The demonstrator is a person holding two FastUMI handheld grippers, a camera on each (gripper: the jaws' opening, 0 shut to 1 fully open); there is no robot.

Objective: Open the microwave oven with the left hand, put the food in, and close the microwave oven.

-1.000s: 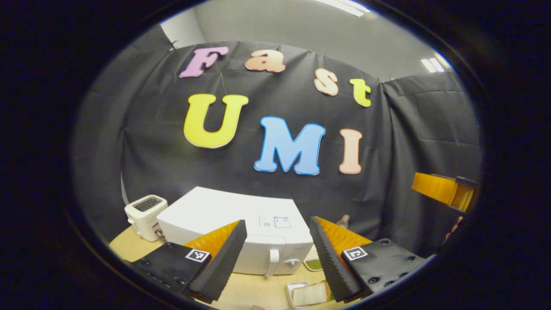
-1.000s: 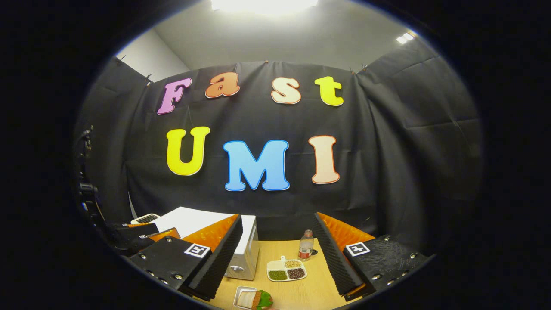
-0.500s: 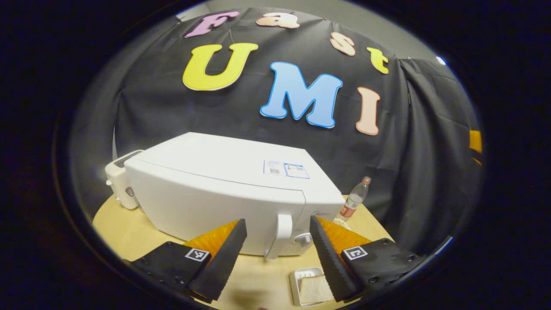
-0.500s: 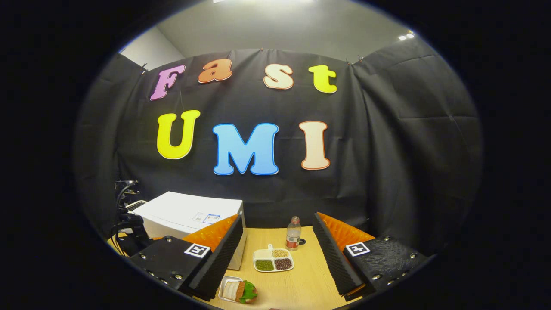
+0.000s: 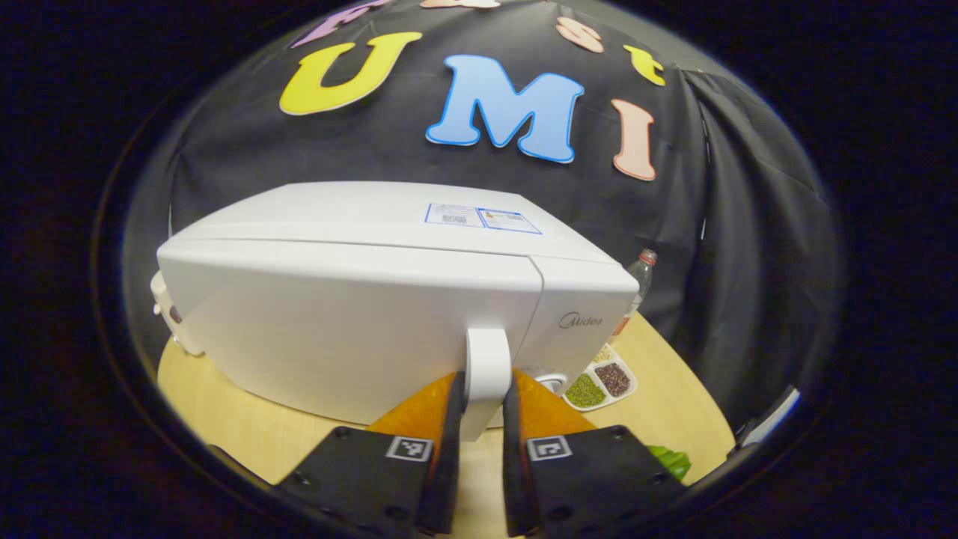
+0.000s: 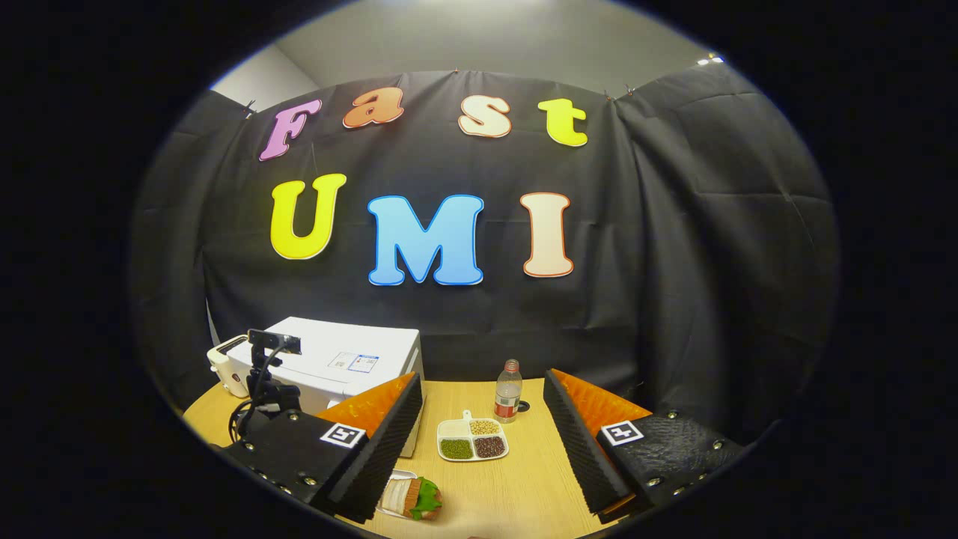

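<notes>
since half a second ago the left gripper (image 5: 479, 449) has pushed in toward the microwave (image 5: 359, 299) and narrowed from wide apart to clamped on the door handle (image 5: 487, 367), one finger pressed to each side of that upright white bar. door looks flush with the body, not swung out yet. control panel sits right of the handle, a sticker on the top face. right of the microwave in the left gripper view: a divided dish of grains (image 5: 601, 379) on the wooden table (image 5: 224, 419), a plastic bottle (image 5: 636, 288) behind the microwave's corner, a bit of green leaf (image 5: 670, 460) at the lower right.

right gripper (image 6: 483, 442) hangs above the table with jaws wide apart, nothing between them. just beside its left finger lies the food, a sandwich (image 6: 410, 498) with green lettuce in a small white tray. past it the divided dish (image 6: 473, 442), then the bottle (image 6: 508, 391) standing upright. microwave (image 6: 337, 363) at far left with the left gripper's camera mount (image 6: 268, 374) in front of it, a toaster (image 6: 224, 367) beside it.
</notes>
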